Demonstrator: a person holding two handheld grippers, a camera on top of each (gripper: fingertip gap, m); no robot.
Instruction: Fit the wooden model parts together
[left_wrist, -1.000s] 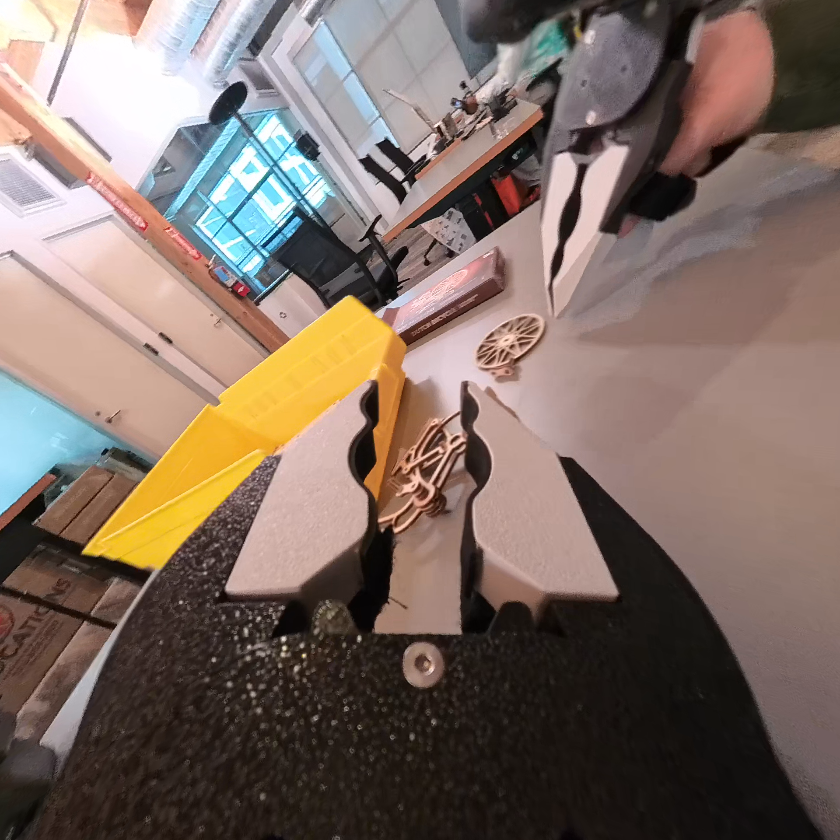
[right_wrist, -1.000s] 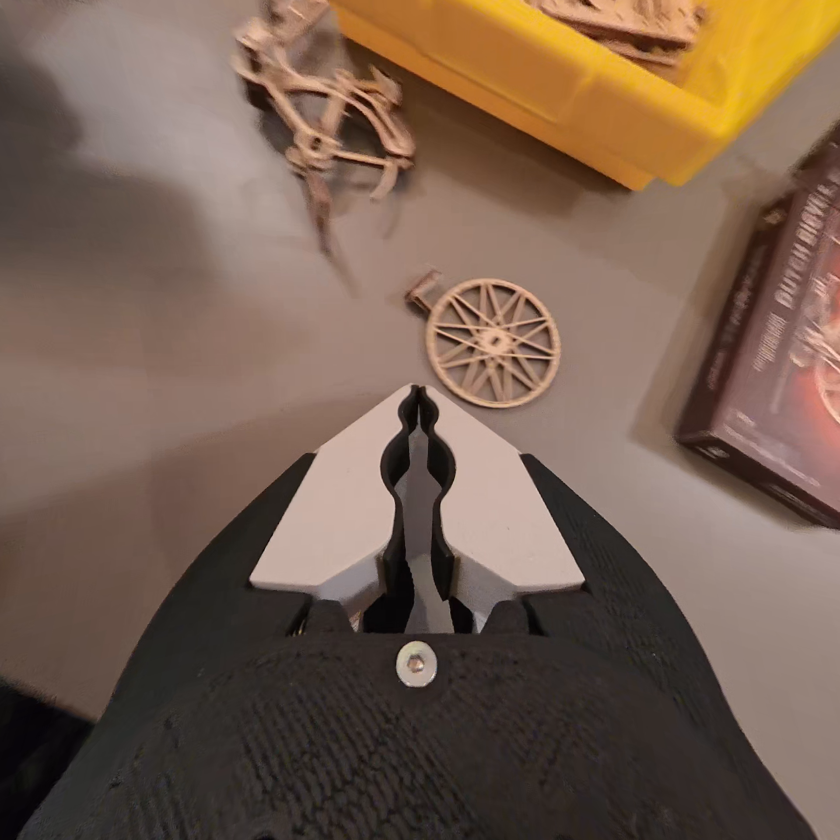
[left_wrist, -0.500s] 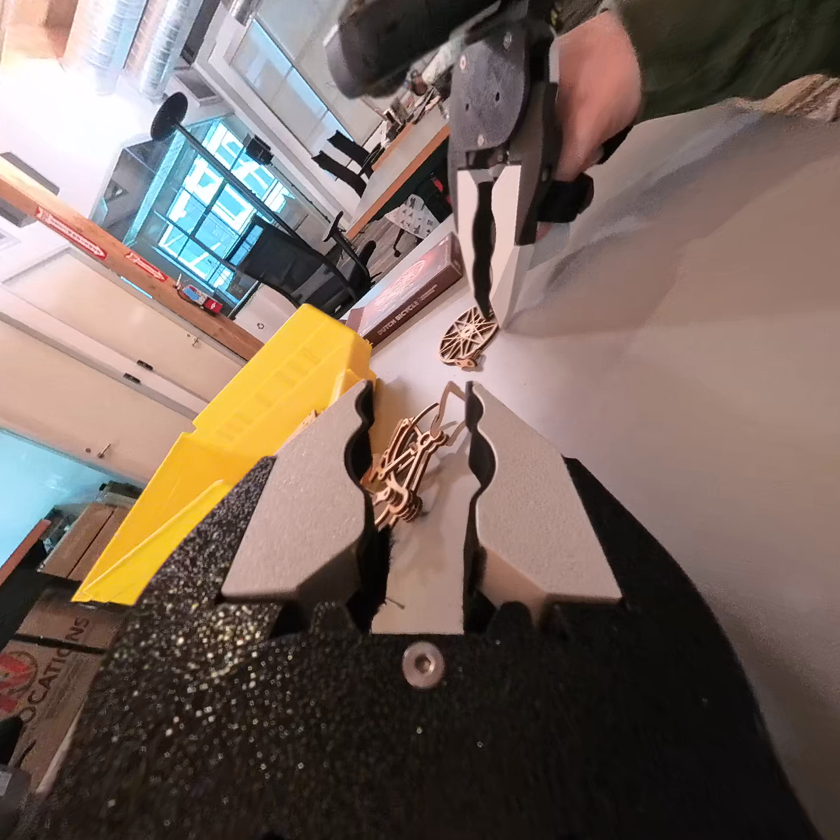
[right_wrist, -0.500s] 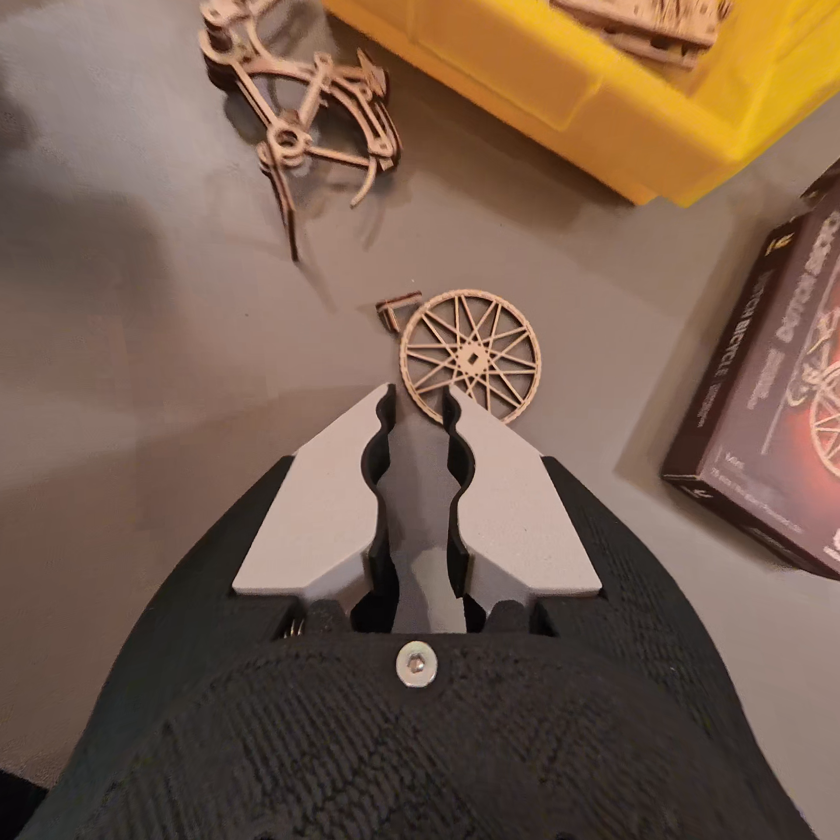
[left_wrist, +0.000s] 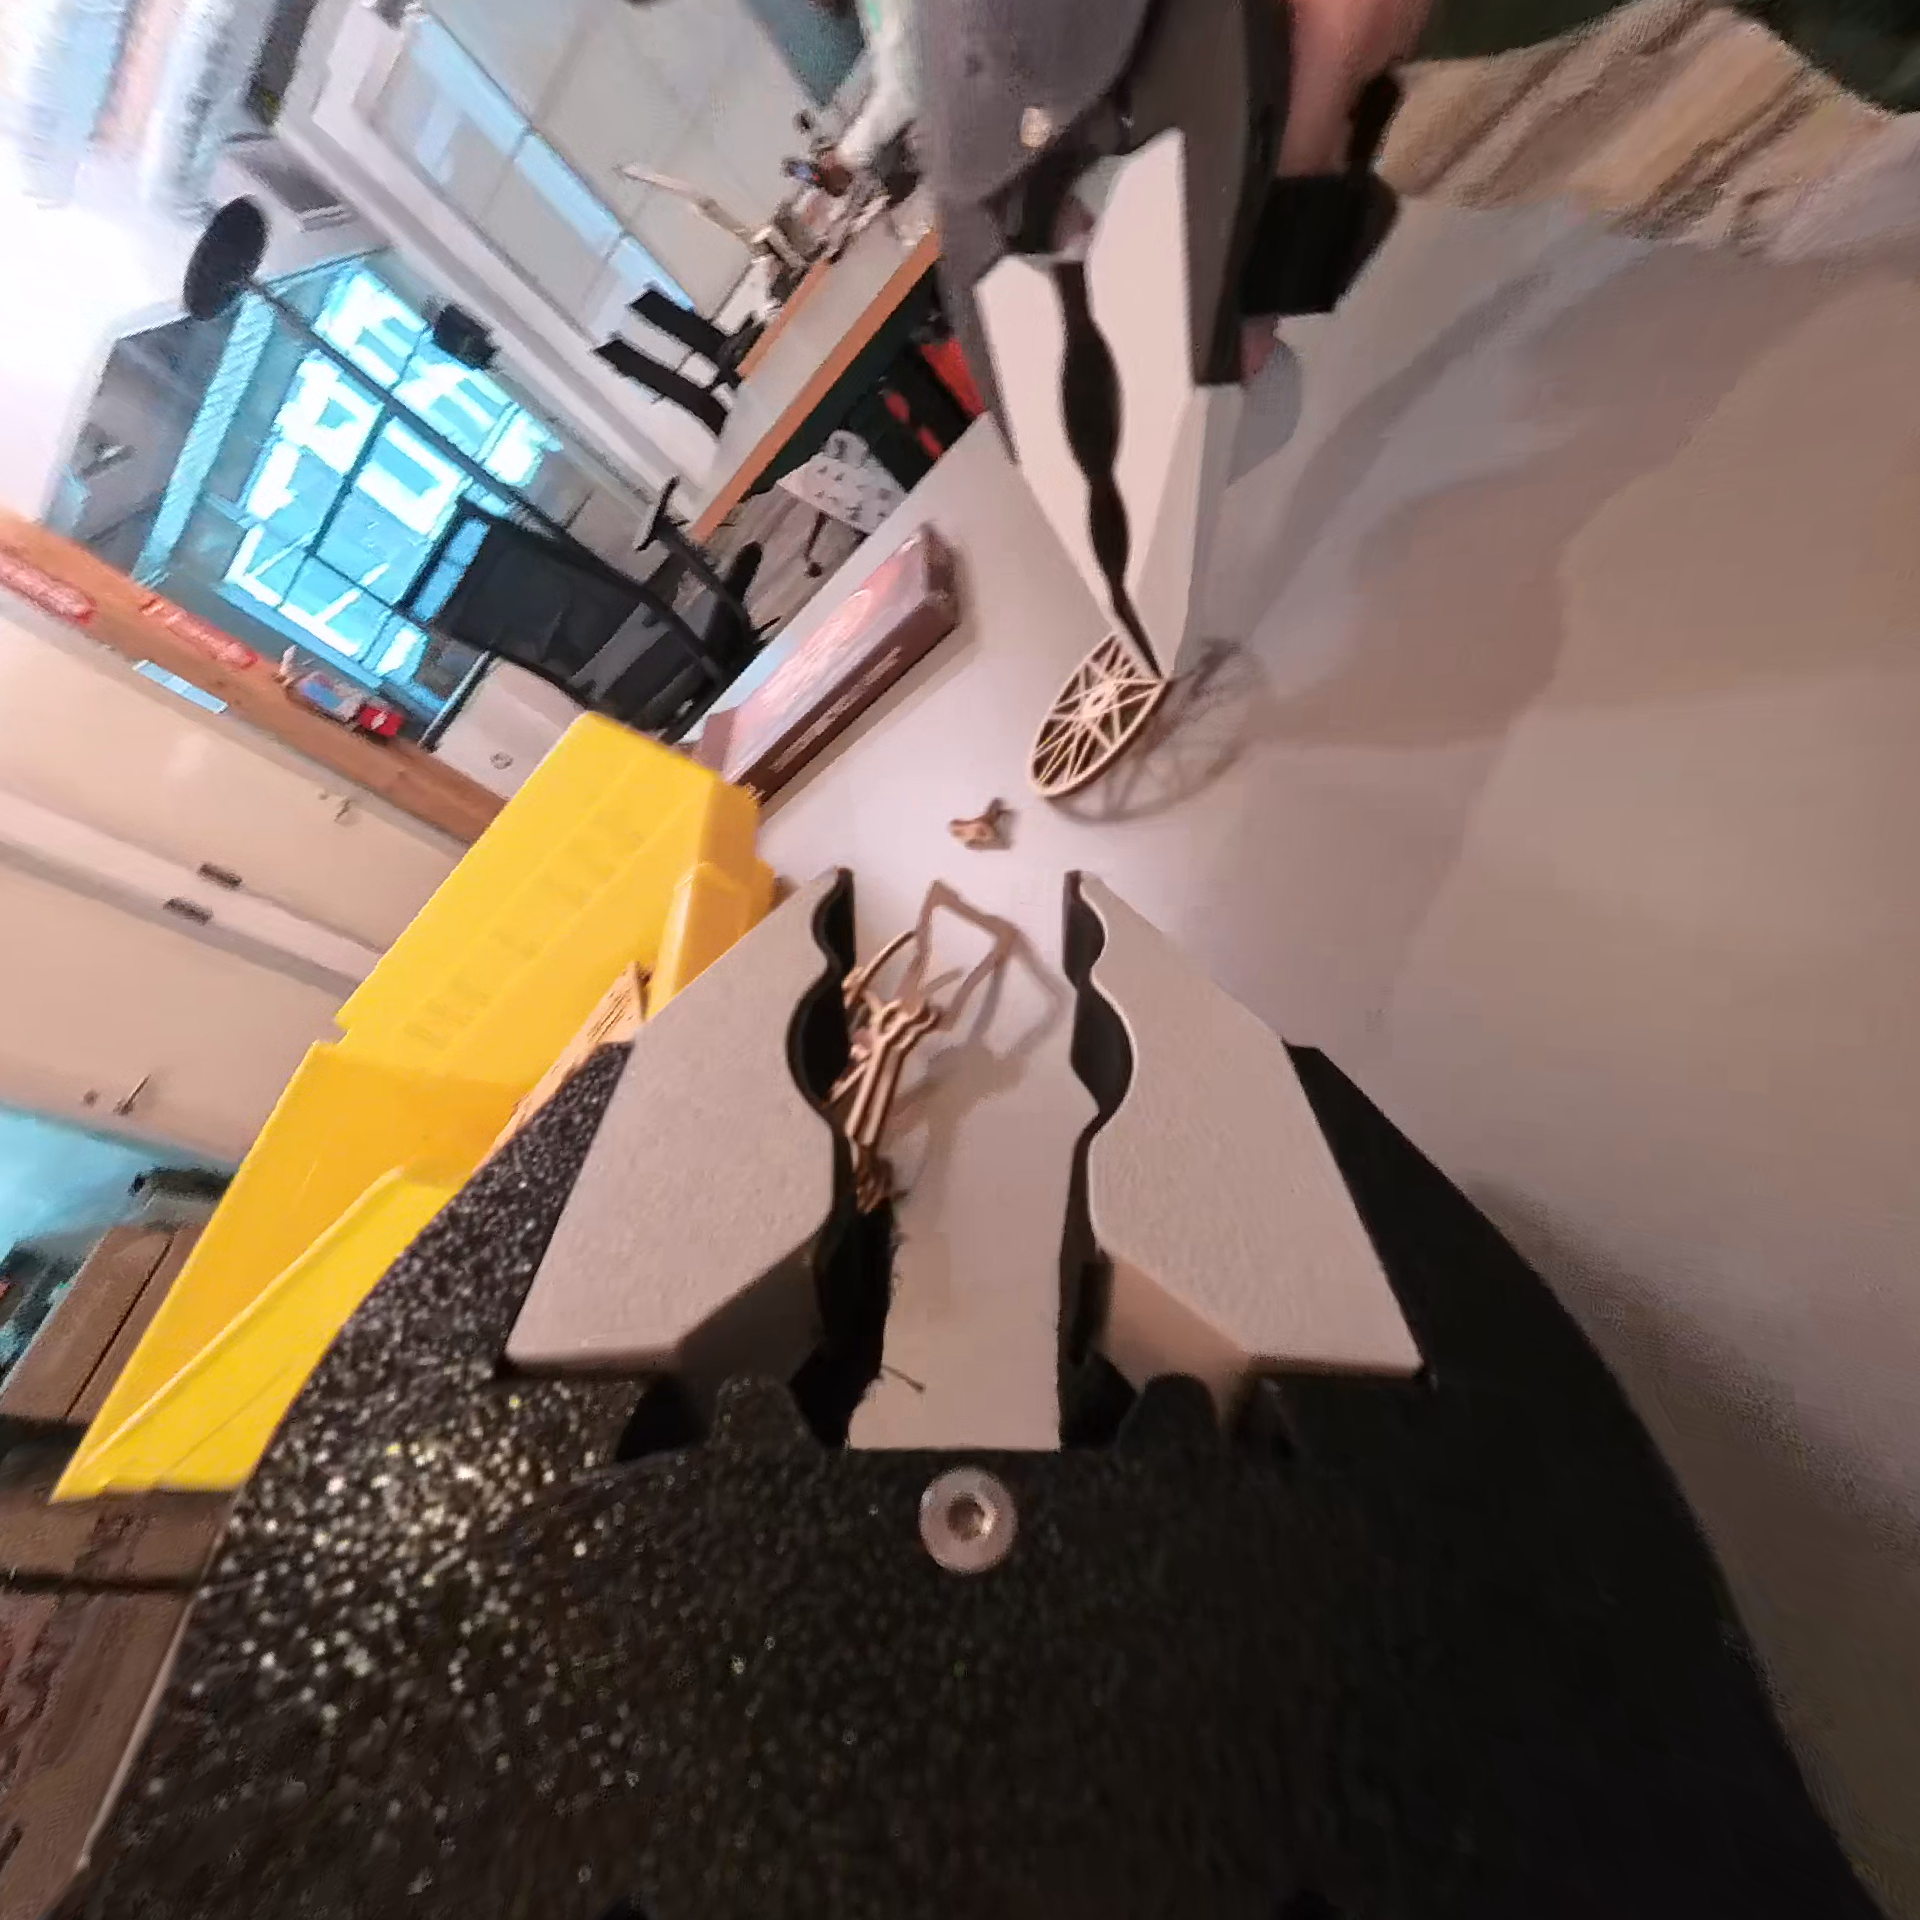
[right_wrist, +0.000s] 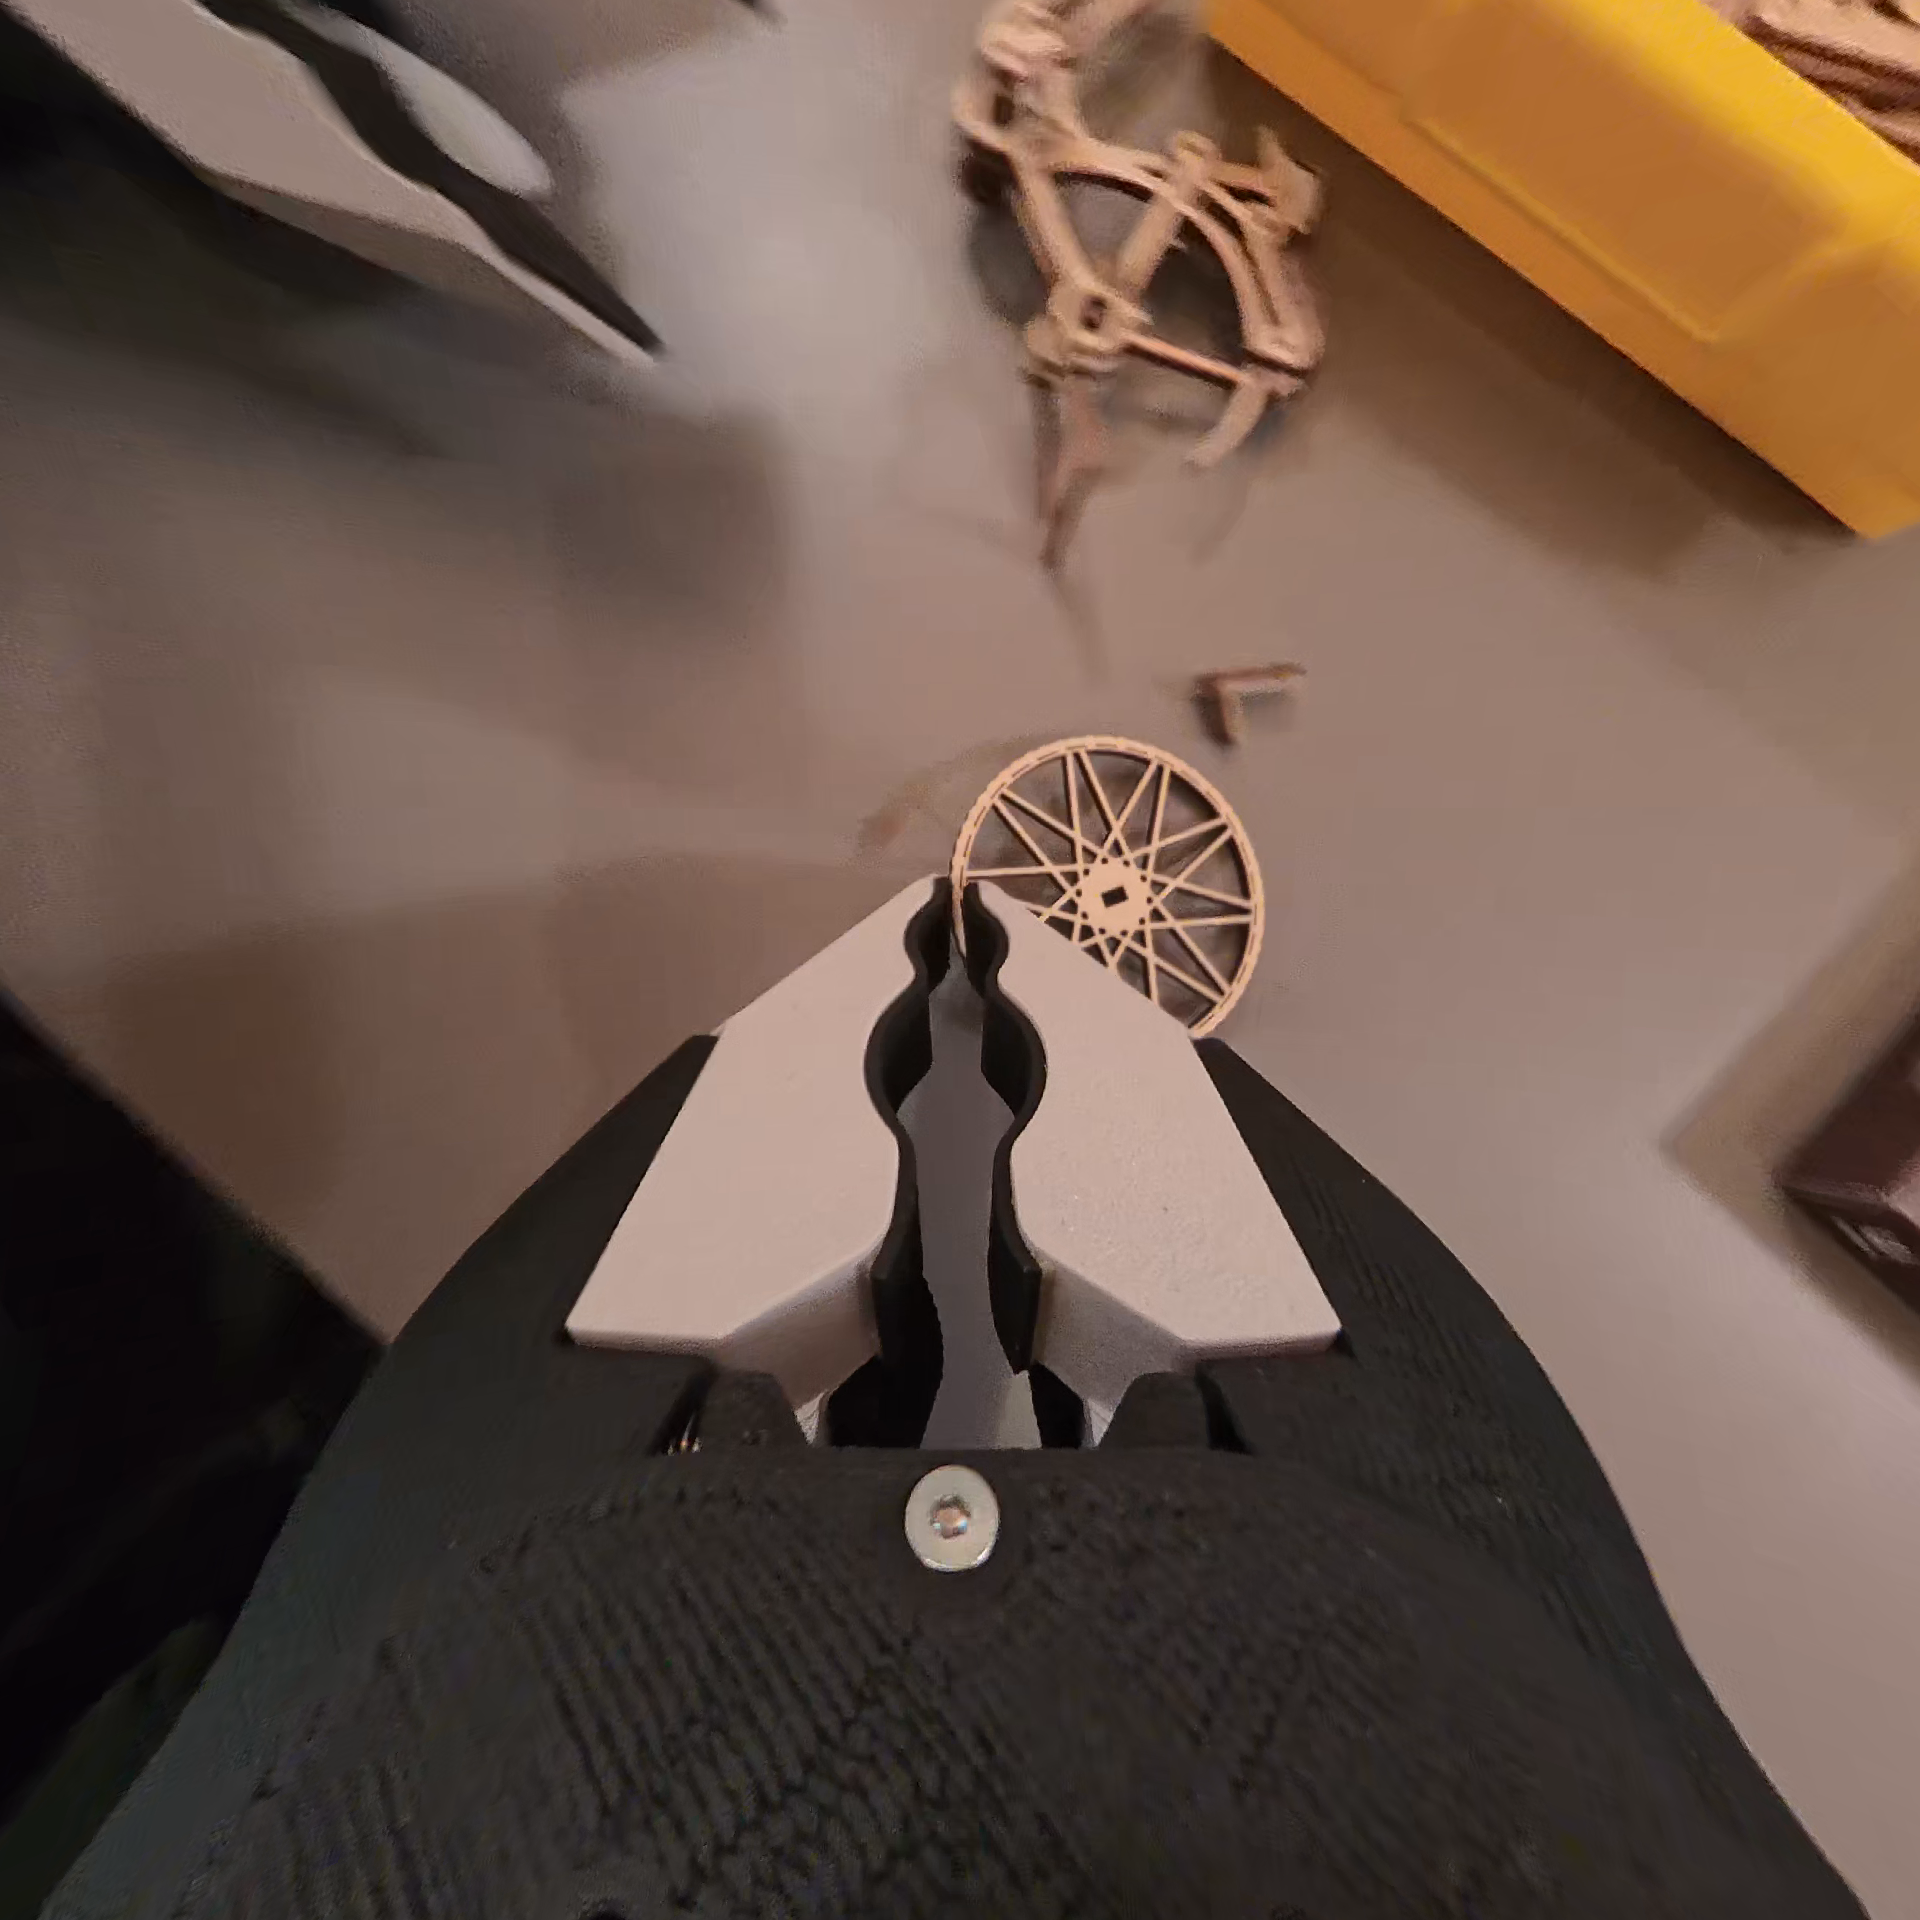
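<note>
Wooden wheel (right_wrist: 1127, 894) pinched by right tool (right_wrist: 958, 891); tilted.

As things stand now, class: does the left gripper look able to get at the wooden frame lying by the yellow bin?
Probably yes. The left gripper is open, and the wooden frame lies on the table between its fingers, close against one of them. Nothing blocks it; the yellow bin sits just to the side.
</note>
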